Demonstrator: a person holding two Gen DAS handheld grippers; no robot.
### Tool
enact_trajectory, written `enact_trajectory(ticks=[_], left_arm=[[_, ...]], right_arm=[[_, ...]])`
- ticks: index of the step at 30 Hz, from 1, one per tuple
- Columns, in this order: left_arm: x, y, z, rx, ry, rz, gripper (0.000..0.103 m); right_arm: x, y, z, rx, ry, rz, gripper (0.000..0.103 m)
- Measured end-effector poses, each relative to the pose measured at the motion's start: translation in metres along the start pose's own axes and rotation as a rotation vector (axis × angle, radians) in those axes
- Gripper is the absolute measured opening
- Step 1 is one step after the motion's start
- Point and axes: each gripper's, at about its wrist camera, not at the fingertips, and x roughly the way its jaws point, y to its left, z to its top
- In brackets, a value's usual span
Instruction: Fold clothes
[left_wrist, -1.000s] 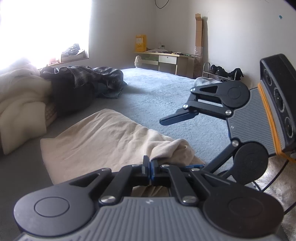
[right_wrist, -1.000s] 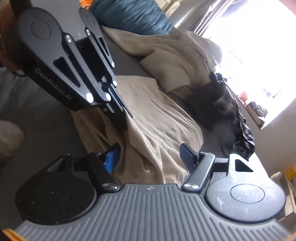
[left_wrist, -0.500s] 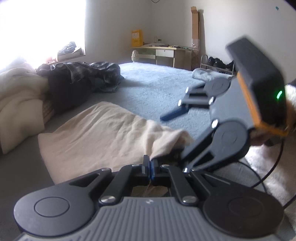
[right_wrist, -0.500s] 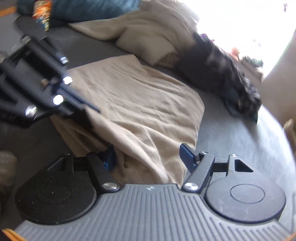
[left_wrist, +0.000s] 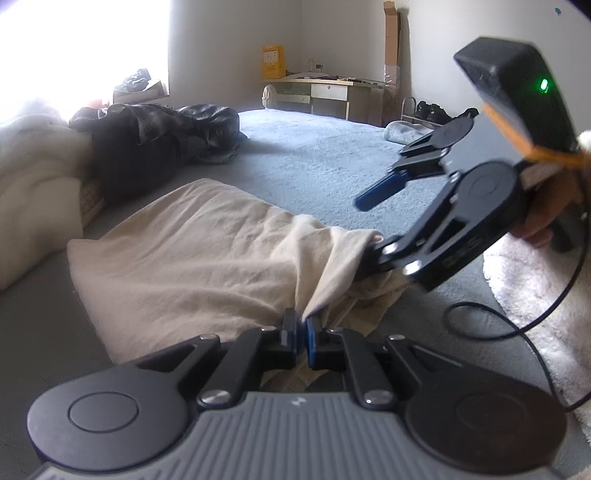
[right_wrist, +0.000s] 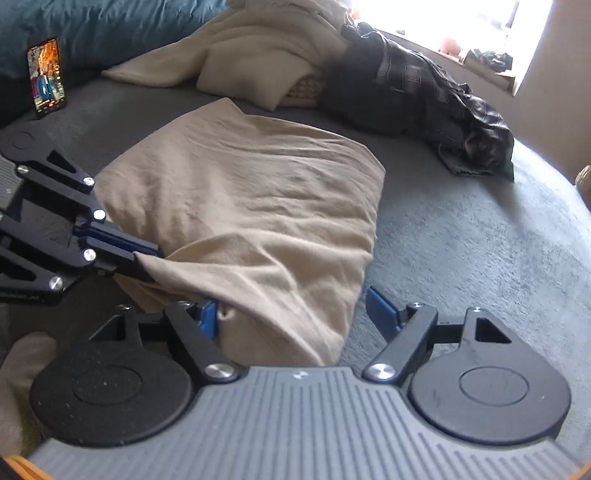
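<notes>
Nearest, the left claw (left_wrist: 301, 326) is clenched on the near edge of the beige garment (left_wrist: 192, 254), which lies spread on the grey carpet (left_wrist: 317, 166); the right claw (right_wrist: 291, 314) gapes wide astride the neighbouring corner, so I judge a grip is being taken, and next it must pinch that corner; farther off sits a dark clothes heap (right_wrist: 417, 96)

The beige garment (right_wrist: 251, 206) is soft, matt, wrinkled cloth. The carpet (right_wrist: 480, 240) under it looks rough and napped. Both grippers' fingers (left_wrist: 380, 190) are matt black plastic with blue pads and shiny metal screws. A dark plaid heap (right_wrist: 417, 92) looks woven.
</notes>
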Motion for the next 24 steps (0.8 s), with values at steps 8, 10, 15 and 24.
enact_trajectory(ticks=[8, 10, 15, 24], left_arm=[[-0.015, -0.003, -0.001, 0.015, 0.023, 0.004, 0.034], [-0.026, -0.002, -0.002, 0.014, 0.026, 0.019, 0.037], [-0.053, 0.019, -0.009, -0.146, 0.025, 0.089, 0.042], [-0.067, 0.08, -0.035, -0.647, 0.051, 0.033, 0.052]], right_arm=[[-0.043, -0.017, -0.006, -0.025, 0.012, 0.121, 0.08], [-0.043, -0.012, -0.006, -0.061, -0.004, 0.141, 0.078], [-0.024, 0.009, -0.004, -0.205, -0.01, 0.074, 0.069], [0.021, 0.023, 0.002, -0.234, -0.051, -0.055, 0.058]])
